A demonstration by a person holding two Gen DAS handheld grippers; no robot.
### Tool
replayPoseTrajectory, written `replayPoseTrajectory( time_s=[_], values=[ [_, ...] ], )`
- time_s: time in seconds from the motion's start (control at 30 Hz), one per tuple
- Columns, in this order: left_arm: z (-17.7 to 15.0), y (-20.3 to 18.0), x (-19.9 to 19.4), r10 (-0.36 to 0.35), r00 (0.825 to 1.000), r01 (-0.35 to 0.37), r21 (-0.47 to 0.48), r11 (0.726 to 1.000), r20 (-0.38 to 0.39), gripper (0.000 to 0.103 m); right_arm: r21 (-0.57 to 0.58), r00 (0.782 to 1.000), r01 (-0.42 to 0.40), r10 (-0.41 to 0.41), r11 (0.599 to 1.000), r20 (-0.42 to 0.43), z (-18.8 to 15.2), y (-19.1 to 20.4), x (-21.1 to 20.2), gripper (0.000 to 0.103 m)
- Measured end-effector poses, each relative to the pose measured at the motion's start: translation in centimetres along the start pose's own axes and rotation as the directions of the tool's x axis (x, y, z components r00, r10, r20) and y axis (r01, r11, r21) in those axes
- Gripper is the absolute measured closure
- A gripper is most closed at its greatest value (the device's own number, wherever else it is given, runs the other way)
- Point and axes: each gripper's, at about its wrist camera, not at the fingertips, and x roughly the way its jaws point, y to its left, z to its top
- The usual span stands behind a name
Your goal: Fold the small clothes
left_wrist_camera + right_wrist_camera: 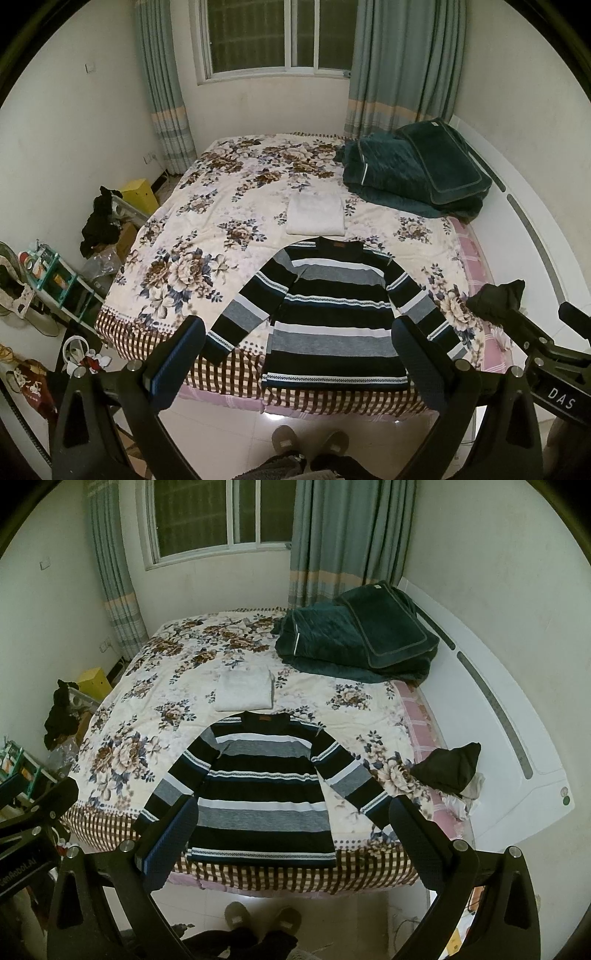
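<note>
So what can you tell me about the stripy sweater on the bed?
The striped sweater is a long-sleeved knit with black, grey and white bands and thin patterned lines. It lies spread flat on the flowered bedspread, neck toward the window, hem at the near edge of the bed, both sleeves angled outward and down. A small brown label shows inside the collar. It is not folded yet. A folded white cloth sits just beyond the collar. Nothing grips it.

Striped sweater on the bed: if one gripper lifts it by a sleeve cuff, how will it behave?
Probably floppy: the striped sweater is knit and lies flat, following the floral bedspread. A cuff lift would likely raise only that sleeve first, the body dragging after. The hem sits at the bed's edge, so a pull could slide it off. Both the left gripper and right gripper are open, clear of it.
</note>
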Motion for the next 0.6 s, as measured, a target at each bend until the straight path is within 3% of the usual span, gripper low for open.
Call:
replayPoseTrajectory(
  time_s=[0.2,0.33,0.5,0.6],
  values=[
    [1.9,-0.5,2.7,0.013,1.0,-0.014,0.006,1.0,0.013,0.0,0.061,0.999,-0.023,0.025,0.998,-0.021,3.6,0.0,0.1,0.0],
    [2.1,-0.1,6.8,0.085,0.994,-0.088,0.029,0.996,0.075,0.0,0.167,0.997,-0.012,0.025,0.986,-0.073,3.0,-2.2,5.3,0.0],
    [3.0,-1.9,15.3,0.145,0.987,-0.149,0.056,0.987,0.07,0.0,0.363,0.98,0.129,-0.062,0.923,-0.191,0.3,-10.4,14.9,0.0],
    [3.1,-3.1,21.2,0.176,0.984,-0.177,0.076,0.981,0.027,0.0,0.487,0.957,0.216,-0.085,0.846,-0.277,-2.3,-17.6,20.7,0.0]
  ],
)
